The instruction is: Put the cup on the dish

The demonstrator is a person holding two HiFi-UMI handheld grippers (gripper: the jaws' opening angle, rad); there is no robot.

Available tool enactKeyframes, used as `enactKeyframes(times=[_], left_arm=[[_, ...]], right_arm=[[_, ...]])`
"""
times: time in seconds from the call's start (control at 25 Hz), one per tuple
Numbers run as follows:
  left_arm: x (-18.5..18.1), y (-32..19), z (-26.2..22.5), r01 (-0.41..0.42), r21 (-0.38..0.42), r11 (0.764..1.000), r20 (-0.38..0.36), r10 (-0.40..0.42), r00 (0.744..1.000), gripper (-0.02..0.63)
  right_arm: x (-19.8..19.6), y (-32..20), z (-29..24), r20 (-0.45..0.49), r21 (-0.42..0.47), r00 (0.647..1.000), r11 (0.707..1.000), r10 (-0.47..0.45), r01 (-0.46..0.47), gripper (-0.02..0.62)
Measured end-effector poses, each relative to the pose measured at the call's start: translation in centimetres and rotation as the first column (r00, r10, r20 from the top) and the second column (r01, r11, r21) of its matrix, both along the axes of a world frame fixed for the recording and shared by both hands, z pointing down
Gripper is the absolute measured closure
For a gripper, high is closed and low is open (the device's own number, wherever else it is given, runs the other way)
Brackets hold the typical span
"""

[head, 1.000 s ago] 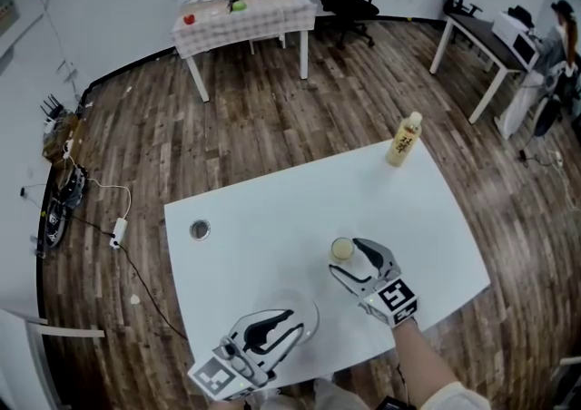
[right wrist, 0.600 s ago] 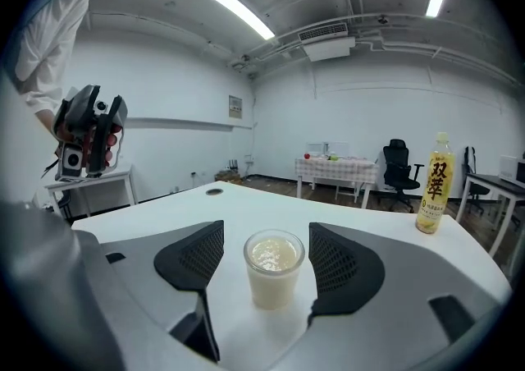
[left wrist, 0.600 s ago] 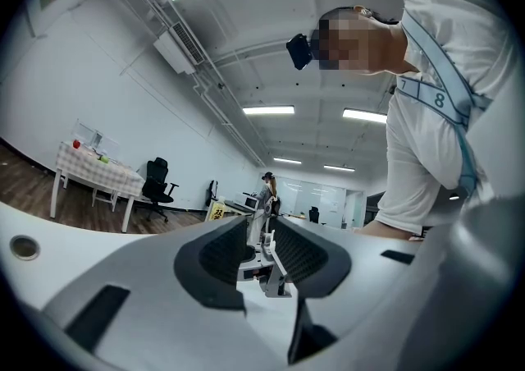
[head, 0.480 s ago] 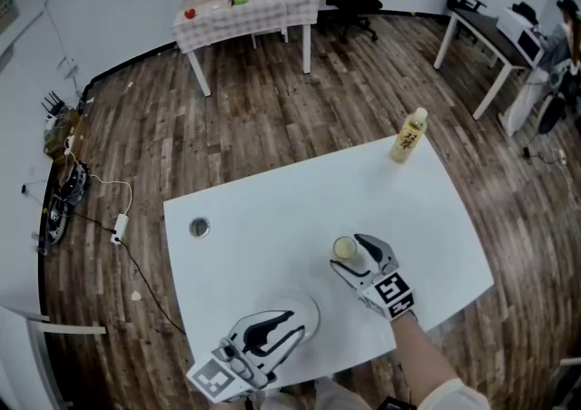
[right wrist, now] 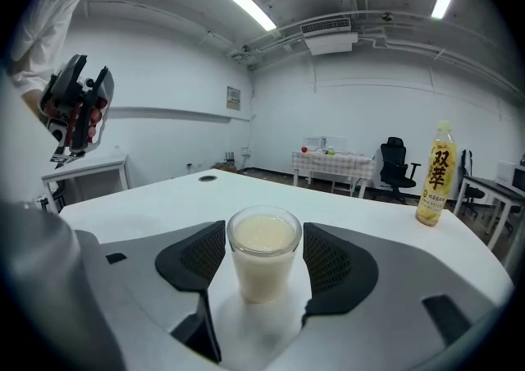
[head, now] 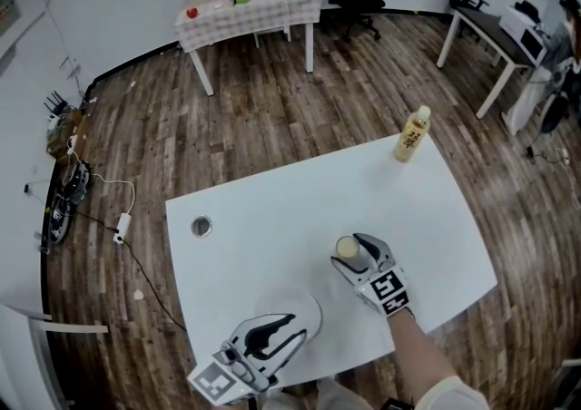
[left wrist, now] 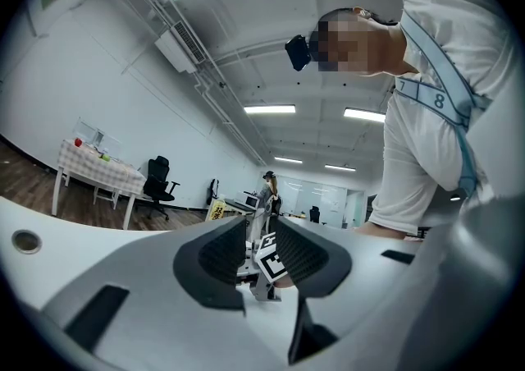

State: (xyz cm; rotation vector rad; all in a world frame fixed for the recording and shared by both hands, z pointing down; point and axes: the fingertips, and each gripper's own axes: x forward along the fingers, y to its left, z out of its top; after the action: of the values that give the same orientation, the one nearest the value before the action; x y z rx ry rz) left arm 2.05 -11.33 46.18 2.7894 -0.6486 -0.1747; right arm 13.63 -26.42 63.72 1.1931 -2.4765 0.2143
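the right gripper reaches in from the near right edge of the white table, the forearm stretched out behind it and the jaws tipped a little downward. its jaws stand apart on either side of the cup. the cup is full of a pale drink and stands upright on the table, and a thin gap shows between it and each pad, so nothing is gripped. the left gripper is held level at the near edge, pointing toward the right gripper, its tips over the near rim of the white dish. its jaws have just been opening and have nothing between them. cup and dish are near each other but apart. a yellow bottle stands at the far right corner.
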Motion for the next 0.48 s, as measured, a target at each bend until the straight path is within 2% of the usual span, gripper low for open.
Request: enactKeyframes(times=[0.08,0.48], left_arm=[[-0.26,0.04,0.09,0.003,-0.002,1.000,-0.001,-0.003,1.000,0.503],[-0.01,0.07,-0.16,0.005,0.000,1.000,-0.011,-0.005,1.000,0.502]], right_arm=[[-0.05,-0.08,0.06,0.004,0.009,1.000,1.000,0.006,-0.006,0.307],[0.15,-0.03,-0.02,0.006,0.000,1.000,1.000,0.006,-0.006,0.313]])
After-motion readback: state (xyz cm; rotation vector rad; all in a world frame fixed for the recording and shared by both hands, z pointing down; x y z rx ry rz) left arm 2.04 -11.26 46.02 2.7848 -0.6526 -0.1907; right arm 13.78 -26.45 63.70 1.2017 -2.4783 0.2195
